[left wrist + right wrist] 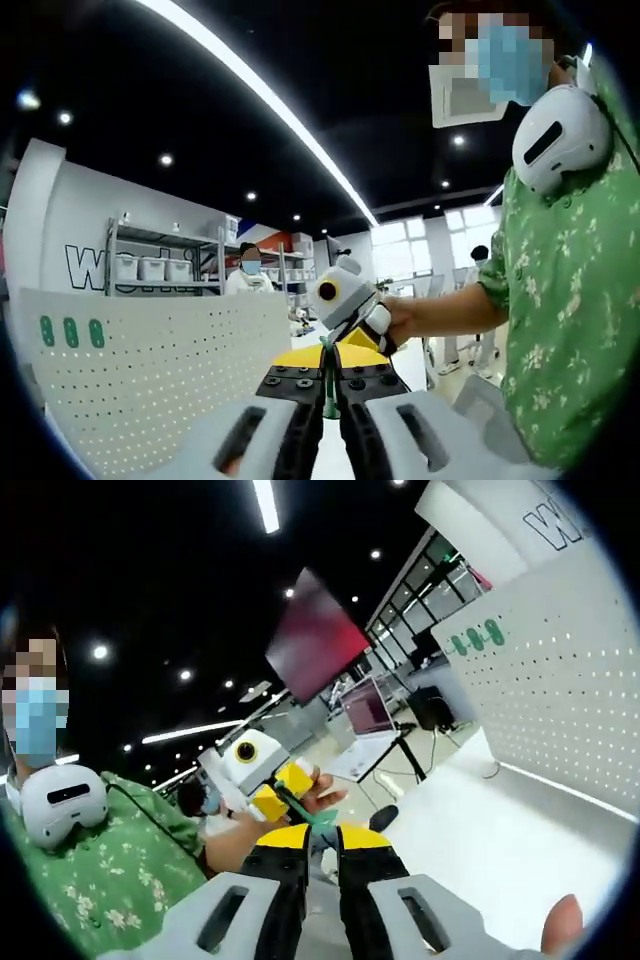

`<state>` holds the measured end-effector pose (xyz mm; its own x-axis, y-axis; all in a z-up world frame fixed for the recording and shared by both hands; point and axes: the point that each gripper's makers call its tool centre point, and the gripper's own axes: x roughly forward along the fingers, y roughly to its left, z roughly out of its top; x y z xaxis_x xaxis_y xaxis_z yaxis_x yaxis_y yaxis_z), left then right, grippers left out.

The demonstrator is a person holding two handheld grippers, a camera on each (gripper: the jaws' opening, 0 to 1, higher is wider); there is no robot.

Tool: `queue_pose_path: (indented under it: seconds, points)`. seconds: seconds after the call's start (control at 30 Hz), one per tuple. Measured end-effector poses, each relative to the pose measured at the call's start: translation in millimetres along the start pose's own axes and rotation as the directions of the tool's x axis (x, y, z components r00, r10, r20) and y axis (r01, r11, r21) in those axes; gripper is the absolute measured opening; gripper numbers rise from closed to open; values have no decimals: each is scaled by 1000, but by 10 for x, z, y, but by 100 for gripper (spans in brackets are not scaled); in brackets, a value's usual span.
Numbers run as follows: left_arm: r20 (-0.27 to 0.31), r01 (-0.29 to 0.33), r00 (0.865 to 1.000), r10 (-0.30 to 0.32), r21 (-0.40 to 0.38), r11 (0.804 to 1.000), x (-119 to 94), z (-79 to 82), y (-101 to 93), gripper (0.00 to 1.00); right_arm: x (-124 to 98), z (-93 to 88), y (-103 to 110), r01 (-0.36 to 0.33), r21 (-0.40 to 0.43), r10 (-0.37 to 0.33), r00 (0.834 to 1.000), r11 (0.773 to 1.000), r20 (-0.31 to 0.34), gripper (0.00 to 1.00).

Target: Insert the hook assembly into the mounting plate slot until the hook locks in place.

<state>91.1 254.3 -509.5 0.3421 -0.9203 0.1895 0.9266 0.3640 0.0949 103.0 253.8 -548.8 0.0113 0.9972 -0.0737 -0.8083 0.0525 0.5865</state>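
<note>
While both grippers meet at mid-frame, the left gripper (331,408) and right gripper (321,832) each look clenched on the thin green hook assembly (327,385). The white pegboard mounting plate (150,385) waits at lower left of the left gripper view. I'd release one end, then line the hook up squarely with a slot.

Both views ride low behind their own jaws, tilted up toward the ceiling lights. The left gripper view faces the right hand-held gripper (352,305) close ahead, the pegboard (150,370) at 9 o'clock. The right gripper view faces the left hand-held gripper (262,772), the pegboard (560,680) at 3 o'clock.
</note>
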Motion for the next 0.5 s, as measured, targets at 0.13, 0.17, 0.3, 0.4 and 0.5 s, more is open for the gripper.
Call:
queue_pose_path:
  seconds: [0.13,0.17,0.3,0.4,0.5]
  points:
    - [-3,5,1000,-5,13,1000,-5,-7,-5,3,8,3,24,-11,45,10,1000,999,3,6]
    - [-2,6,1000,-6,15,1000,-6,-4,-6,3,11,0,19,-8,47,8,1000,999,2,5]
    - [-4,14,1000,-14,31,999,-7,-2,-18,3,15,-10,15,-4,87,4,1000,996,1,4]
    - [-8,10,1000,-9,41,999,-12,-6,-10,3,7,6,3,10,95,-12,1000,995,14,4]
    - [-28,-20,999,22,65,998,-21,-46,39,3,2,15,-44,46,87,-48,999,995,19,3]
